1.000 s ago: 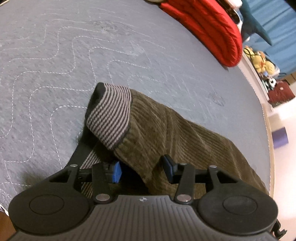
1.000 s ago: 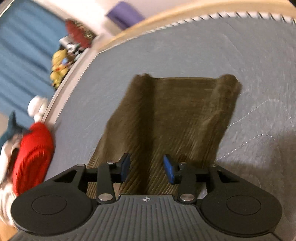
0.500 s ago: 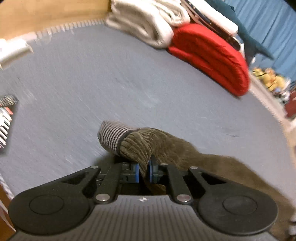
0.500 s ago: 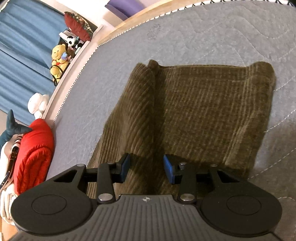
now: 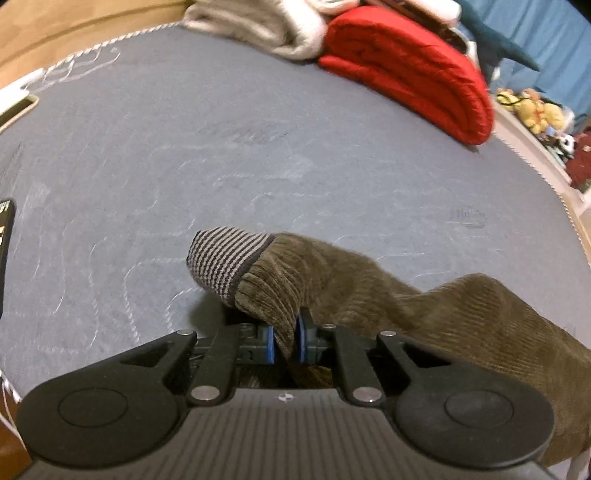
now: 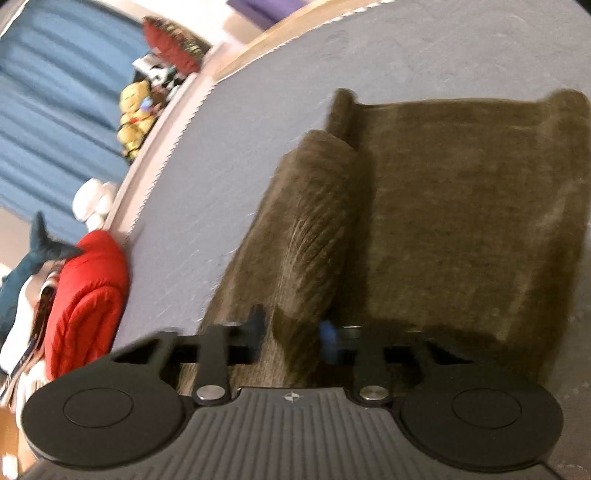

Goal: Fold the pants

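Note:
The pants [image 5: 369, 291] are brown corduroy with a grey-and-black striped waistband [image 5: 225, 258]. They lie on a grey quilted bed [image 5: 221, 147]. My left gripper [image 5: 285, 341] is shut on the waist end and holds it lifted off the bed. In the right wrist view the pants [image 6: 461, 221] spread ahead with a raised fold on their left side. My right gripper [image 6: 291, 334] has its jaws around that fold with a gap still between them; the view is blurred.
A red rolled blanket [image 5: 410, 66] and white bedding [image 5: 273, 26] lie at the far side of the bed. Stuffed toys [image 5: 532, 110] sit past the bed edge by blue curtains [image 6: 55, 92]. A dark object [image 5: 5, 236] lies at the left edge.
My left gripper closed on the waist end and lifted it. My right gripper moved forward over the leg, and a fold of cloth now stands between its narrowing jaws.

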`<action>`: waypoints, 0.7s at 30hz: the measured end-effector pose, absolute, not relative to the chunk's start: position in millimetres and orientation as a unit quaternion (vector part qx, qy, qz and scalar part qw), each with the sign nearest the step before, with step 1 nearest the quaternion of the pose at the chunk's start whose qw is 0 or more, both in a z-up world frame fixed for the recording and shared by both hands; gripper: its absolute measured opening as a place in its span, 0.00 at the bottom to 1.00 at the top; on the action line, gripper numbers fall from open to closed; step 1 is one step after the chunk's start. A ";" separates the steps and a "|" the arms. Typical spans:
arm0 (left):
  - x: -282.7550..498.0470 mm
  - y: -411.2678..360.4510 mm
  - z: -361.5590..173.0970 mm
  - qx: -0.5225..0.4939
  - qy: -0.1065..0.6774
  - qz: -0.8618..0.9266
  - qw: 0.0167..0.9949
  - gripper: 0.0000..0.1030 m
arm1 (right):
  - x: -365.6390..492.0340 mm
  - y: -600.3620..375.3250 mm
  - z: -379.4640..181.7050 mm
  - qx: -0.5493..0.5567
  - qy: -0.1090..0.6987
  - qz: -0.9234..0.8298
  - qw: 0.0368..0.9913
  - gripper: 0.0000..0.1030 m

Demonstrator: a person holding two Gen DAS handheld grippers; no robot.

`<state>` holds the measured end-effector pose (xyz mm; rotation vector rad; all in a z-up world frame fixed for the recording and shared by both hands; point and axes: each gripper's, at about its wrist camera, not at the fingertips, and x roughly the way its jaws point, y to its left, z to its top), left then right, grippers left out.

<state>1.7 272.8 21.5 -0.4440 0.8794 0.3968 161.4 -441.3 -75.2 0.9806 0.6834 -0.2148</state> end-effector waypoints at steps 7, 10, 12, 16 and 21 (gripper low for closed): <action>-2.7 230.7 45.0 -0.158 0.373 0.087 0.910 0.11 | 127.2 -449.2 3.6 0.388 0.150 -0.095 0.905 0.07; -0.9 210.1 39.8 -0.086 0.403 0.053 0.909 0.11 | 105.4 -454.0 32.9 0.324 0.101 -0.124 0.932 0.07; -2.2 215.3 31.9 -0.089 0.429 0.052 0.897 0.11 | 111.9 -453.7 28.5 0.274 0.169 -0.174 0.931 0.10; -10.8 240.5 32.2 -0.135 0.427 0.063 0.892 0.12 | 129.4 -471.9 -25.2 0.310 0.349 -0.210 0.859 0.23; -10.4 235.2 38.7 -0.116 0.428 0.053 0.895 0.12 | 111.3 -504.0 -49.6 0.425 0.335 -0.218 0.812 0.39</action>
